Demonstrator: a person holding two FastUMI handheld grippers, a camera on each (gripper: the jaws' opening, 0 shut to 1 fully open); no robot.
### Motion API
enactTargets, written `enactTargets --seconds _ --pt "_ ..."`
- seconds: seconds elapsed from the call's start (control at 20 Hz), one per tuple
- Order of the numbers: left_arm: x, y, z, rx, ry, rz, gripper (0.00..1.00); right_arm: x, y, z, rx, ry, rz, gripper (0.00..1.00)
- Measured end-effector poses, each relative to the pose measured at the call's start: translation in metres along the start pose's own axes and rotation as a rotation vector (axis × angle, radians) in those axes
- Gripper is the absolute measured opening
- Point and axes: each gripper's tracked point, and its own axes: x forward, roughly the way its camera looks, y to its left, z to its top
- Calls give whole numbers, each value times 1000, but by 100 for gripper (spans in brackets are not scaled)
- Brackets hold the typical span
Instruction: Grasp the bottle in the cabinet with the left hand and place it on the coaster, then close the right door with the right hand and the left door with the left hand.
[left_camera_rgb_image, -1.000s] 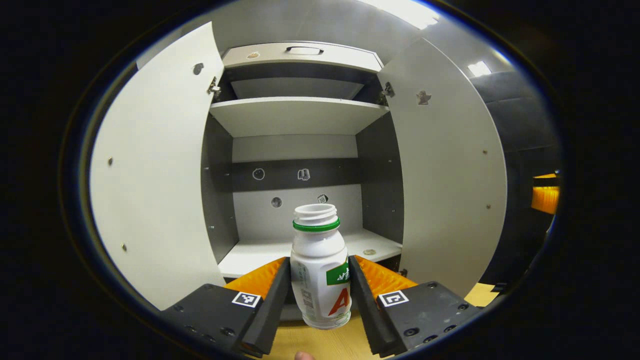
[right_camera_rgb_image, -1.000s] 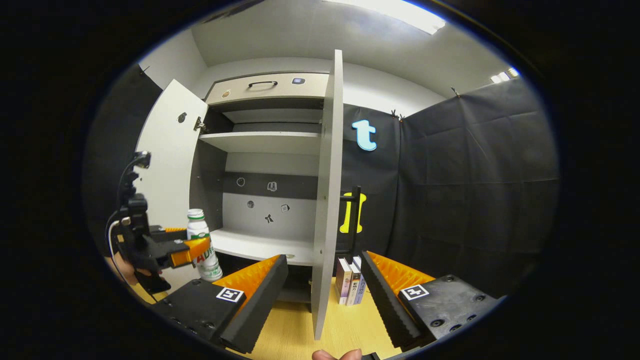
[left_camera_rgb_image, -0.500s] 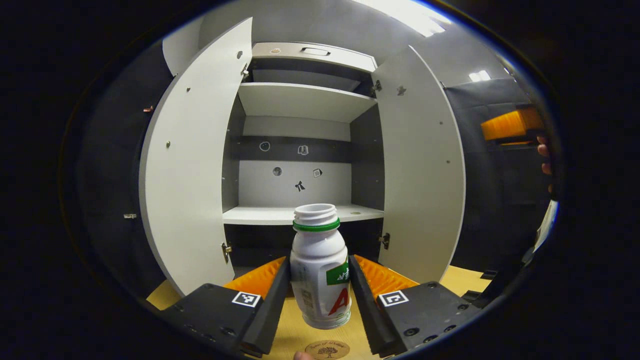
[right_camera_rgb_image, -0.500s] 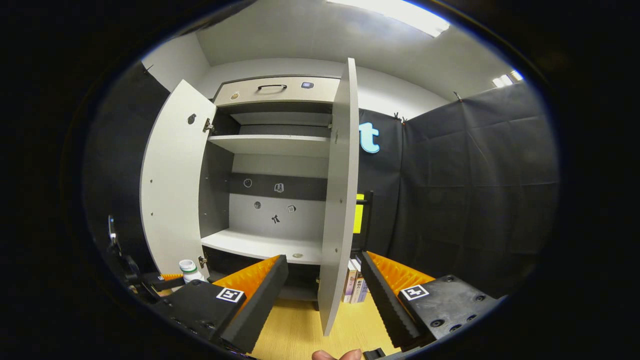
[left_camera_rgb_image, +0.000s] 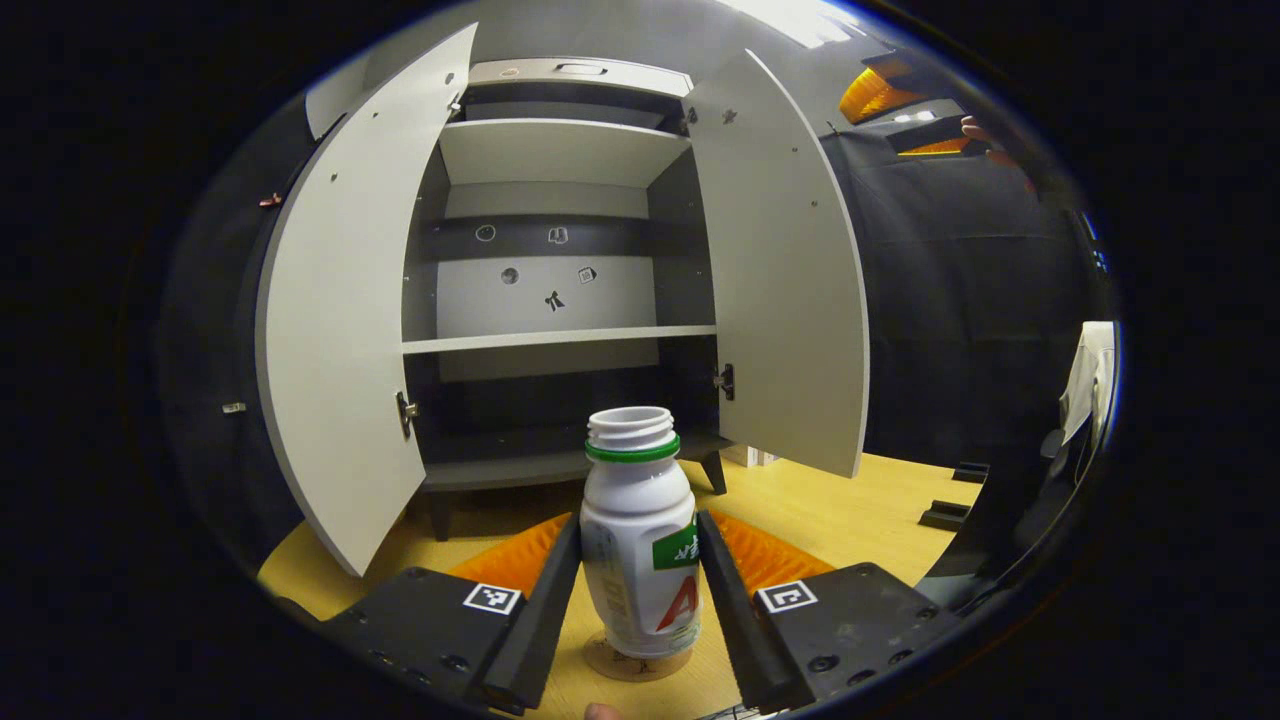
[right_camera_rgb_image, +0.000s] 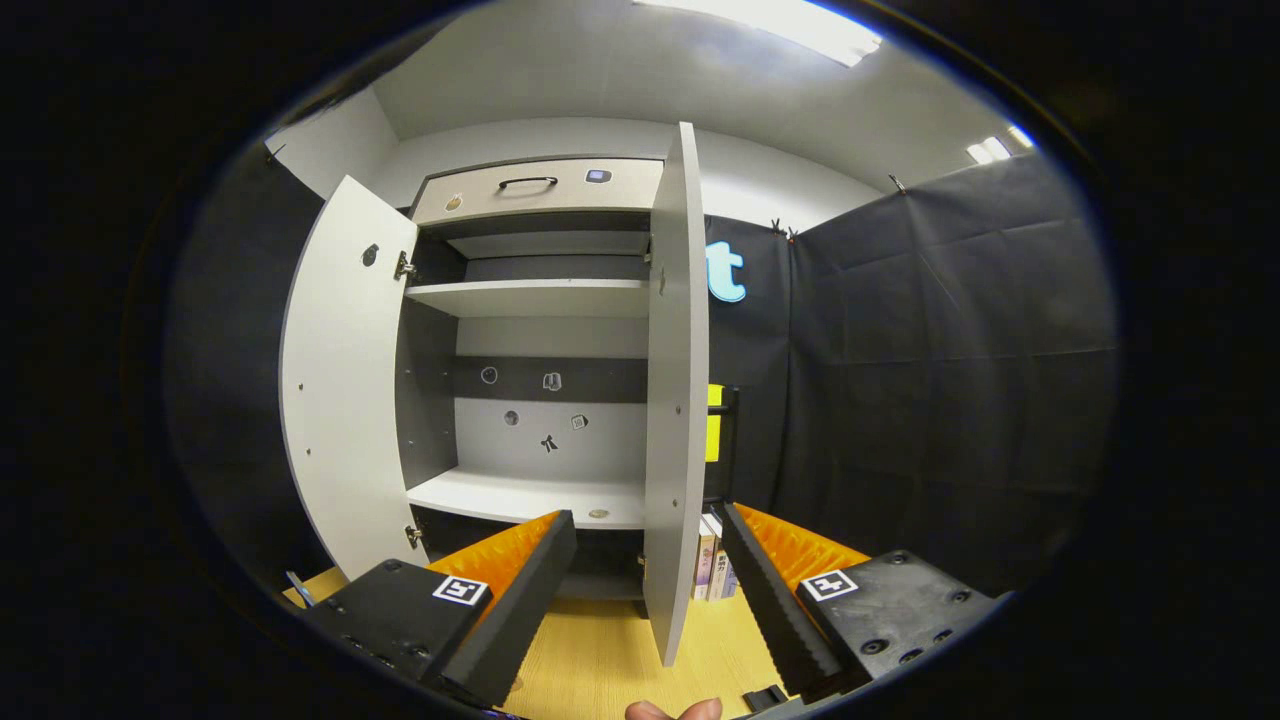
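A: Since the left gripper (left_camera_rgb_image: 640, 585) has both fingers pressed on the bottle (left_camera_rgb_image: 640, 530), is it down on the coaster (left_camera_rgb_image: 636, 662) yet?

B: Just about; I can't tell if it touches. It's upright, so releasing looks safe.

A: And the right gripper (right_camera_rgb_image: 648, 590)?

B: Spread wide, empty, facing the right door's (right_camera_rgb_image: 676, 390) edge. Both doors stand open, left door (left_camera_rgb_image: 345, 340) too, with bare table in front.

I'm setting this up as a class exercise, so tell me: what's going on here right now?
A person holds a gripper in each hand. The left gripper is shut on a white bottle, its base at the round coaster on the wooden table. The right gripper is open, near the right door. Both cabinet doors stand open.
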Motion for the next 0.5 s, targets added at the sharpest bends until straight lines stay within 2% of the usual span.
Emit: enactTargets --seconds 0.15,0.5 --pt "9 5 -25 10 21 10 71 -3 -7 5 17 -7 -17 98" --pt "28 17 -49 -8 37 39 74 -6 -14 1 32 9 -21 98"
